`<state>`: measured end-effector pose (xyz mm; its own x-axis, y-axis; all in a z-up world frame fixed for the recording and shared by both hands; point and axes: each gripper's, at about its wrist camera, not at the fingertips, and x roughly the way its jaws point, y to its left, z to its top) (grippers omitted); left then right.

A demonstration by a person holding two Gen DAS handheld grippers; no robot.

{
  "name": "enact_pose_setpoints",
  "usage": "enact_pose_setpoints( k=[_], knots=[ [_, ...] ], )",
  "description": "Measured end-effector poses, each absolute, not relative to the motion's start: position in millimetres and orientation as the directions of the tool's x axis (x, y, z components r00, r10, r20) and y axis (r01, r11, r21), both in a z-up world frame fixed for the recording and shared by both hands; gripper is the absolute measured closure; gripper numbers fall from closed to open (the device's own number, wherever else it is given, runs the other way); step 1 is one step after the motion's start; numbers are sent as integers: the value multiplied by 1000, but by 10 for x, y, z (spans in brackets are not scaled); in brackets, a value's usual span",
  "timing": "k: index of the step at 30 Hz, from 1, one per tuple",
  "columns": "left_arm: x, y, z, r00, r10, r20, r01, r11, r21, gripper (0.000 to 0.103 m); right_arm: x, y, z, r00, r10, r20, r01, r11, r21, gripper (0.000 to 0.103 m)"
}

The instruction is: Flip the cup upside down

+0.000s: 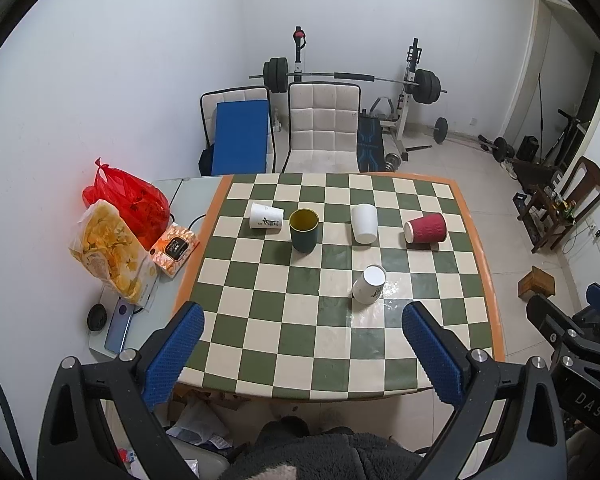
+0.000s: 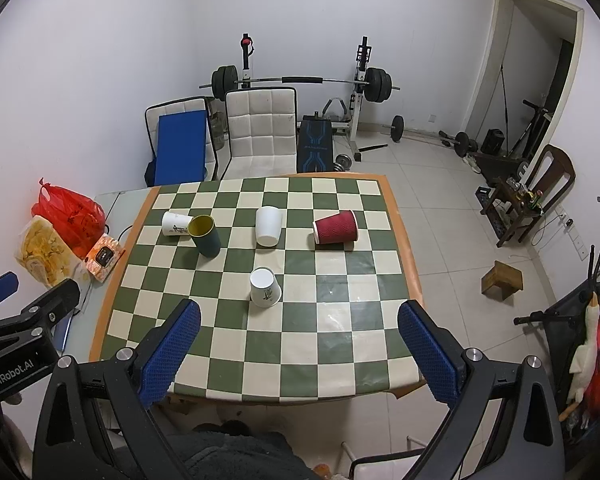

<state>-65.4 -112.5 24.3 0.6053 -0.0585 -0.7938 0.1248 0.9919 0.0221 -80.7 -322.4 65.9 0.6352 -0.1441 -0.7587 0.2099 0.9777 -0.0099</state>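
Both the left gripper (image 1: 302, 318) and right gripper (image 2: 299, 316) are held back, jaws spread wide, nothing pinched. The green cup (image 1: 304, 230) is left upright on the checkered table (image 1: 488, 280), apparently the 1 awaiting the flip.

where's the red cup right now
The red cup lies on its side at the far right of the checkered table, right of the plain white cup, in both views; neither gripper is near it.

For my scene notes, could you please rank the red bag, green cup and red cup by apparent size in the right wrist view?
1. red bag
2. green cup and red cup: look alike, so unranked.
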Motion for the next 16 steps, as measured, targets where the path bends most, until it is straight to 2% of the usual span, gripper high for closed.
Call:
enact_pose_setpoints(
  k=[16],
  knots=[
    [-635, -1131, 254, 603, -62, -795, 127, 992, 20, 1, -796, -3225, 650, 634, -142, -760, 207, 978, -10, 2]
  ],
)
